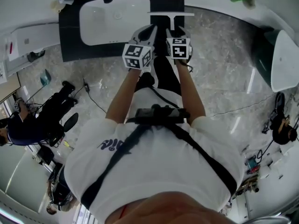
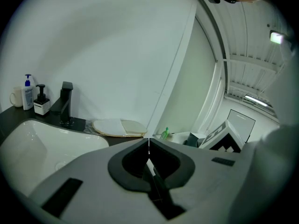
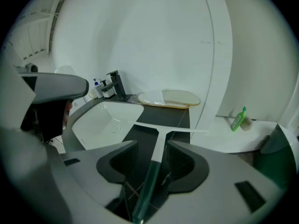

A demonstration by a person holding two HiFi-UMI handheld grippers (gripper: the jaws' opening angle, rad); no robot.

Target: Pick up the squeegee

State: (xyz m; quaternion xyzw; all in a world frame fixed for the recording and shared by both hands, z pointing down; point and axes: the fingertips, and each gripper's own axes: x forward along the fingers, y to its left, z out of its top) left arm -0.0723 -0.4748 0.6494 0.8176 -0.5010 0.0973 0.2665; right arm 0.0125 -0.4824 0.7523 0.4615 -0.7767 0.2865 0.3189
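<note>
Pale marbled flooring (image 1: 224, 78) surrounded a dark countertop (image 1: 70, 43) in the head view, with a glossy white basin (image 1: 112, 17) sunk into it. The squeegee (image 1: 171, 16) was laid flat on the dark strip right of the basin. Its pale blade lay crosswise at the far side and its stem pointed back at the person, so the handle was presented end-on for a straight approach. Both tools were held out side by side over it, the left gripper (image 1: 149, 30) just beside the stem and the right gripper (image 1: 176, 31) lined up on it.

From the left gripper view, the jaws were seen pressed together with nothing between them, and that tool was judged to be idle. Beyond them were shown the smooth rounded basin, a boxy black tap (image 2: 66, 104), pump bottles (image 2: 32, 94) and flat oval pads (image 2: 119, 126) against a plain white wall.

From the right gripper view, the jaws were seen spread wide. The squeegee's handle ran between the matt black pads with a gap left on each side, so nothing was gripped yet. The handle looked a slim, dark green, translucent bar, joined to a white stem and a thin straight blade resting on the counter. A closing squeeze was judged to be the step in hand, and the slick plastic might slip unless it was centred.
</note>
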